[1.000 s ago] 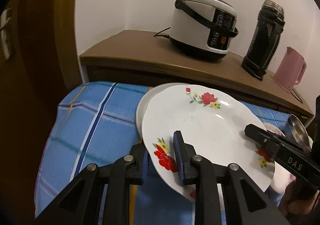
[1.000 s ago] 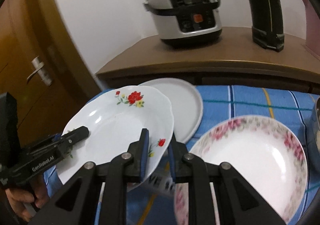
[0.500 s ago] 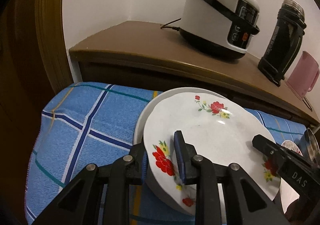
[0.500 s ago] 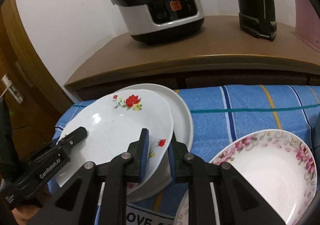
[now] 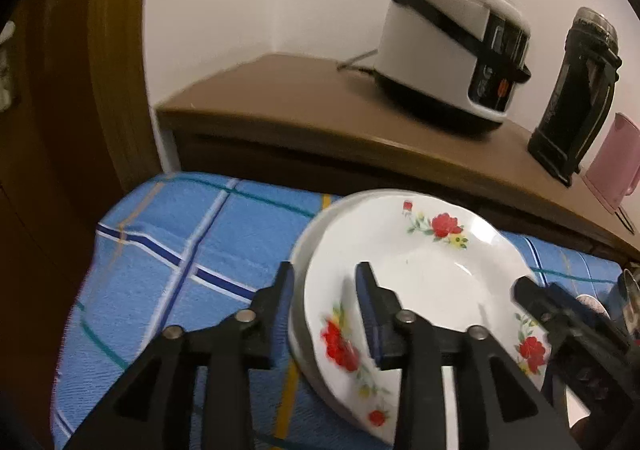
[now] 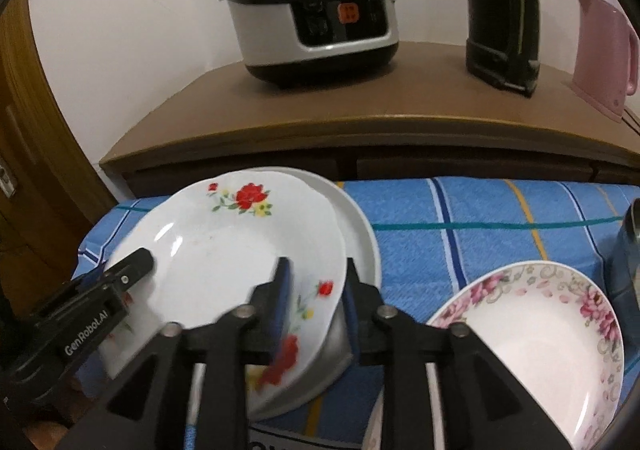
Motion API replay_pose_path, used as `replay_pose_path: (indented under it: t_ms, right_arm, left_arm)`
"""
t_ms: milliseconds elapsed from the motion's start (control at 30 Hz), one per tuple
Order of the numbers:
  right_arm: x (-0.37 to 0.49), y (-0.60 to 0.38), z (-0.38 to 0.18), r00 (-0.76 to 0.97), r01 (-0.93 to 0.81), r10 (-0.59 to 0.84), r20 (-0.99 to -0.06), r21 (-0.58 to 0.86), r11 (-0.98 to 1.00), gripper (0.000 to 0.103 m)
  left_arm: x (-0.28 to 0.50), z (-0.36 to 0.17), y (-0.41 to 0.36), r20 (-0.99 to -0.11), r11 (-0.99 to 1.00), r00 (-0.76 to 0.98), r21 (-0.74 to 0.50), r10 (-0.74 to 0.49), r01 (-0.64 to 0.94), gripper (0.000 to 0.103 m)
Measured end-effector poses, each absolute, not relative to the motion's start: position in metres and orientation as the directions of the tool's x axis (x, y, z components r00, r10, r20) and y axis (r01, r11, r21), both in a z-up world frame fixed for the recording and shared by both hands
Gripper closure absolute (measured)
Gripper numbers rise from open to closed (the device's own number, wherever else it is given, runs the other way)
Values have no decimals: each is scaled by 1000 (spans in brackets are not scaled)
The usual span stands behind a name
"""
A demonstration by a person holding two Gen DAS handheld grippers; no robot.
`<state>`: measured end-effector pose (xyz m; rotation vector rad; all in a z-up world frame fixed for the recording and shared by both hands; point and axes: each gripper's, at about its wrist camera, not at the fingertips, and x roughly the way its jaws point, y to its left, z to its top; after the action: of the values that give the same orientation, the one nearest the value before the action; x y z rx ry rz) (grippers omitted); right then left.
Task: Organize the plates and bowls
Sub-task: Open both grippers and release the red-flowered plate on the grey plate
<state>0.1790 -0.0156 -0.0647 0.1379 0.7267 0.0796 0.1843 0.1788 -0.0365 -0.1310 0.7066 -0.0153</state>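
White red-rose plate (image 6: 224, 246) (blue plaid cloth (image 6: 480, 218) beneath)

Blue plaid cloth (image 6: 480, 210) covers the surface, carrying a plain white plate (image 6: 360, 226) (partly covered) and a pink-floral plate (image 6: 532, 334).

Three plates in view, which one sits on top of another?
The red-flower plate: it rests on the plain white plate, between both grippers' open fingers. The pink-flower plate lies alone on the cloth.
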Motion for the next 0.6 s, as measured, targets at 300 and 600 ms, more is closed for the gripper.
replay_pose_path:
  t_ms: [300,600]
  right_arm:
    - [129,-28,-42,874,-60,142,-465,188,980,33]
    - [105,-45,-44,882,-71,155,-445,199,977,47]
  left_arm:
    - [169,-26,179,-581,994,812,-111,-57,-9,57]
    - [163,-30,180,-604,989,792,-145,-87,-2,57]
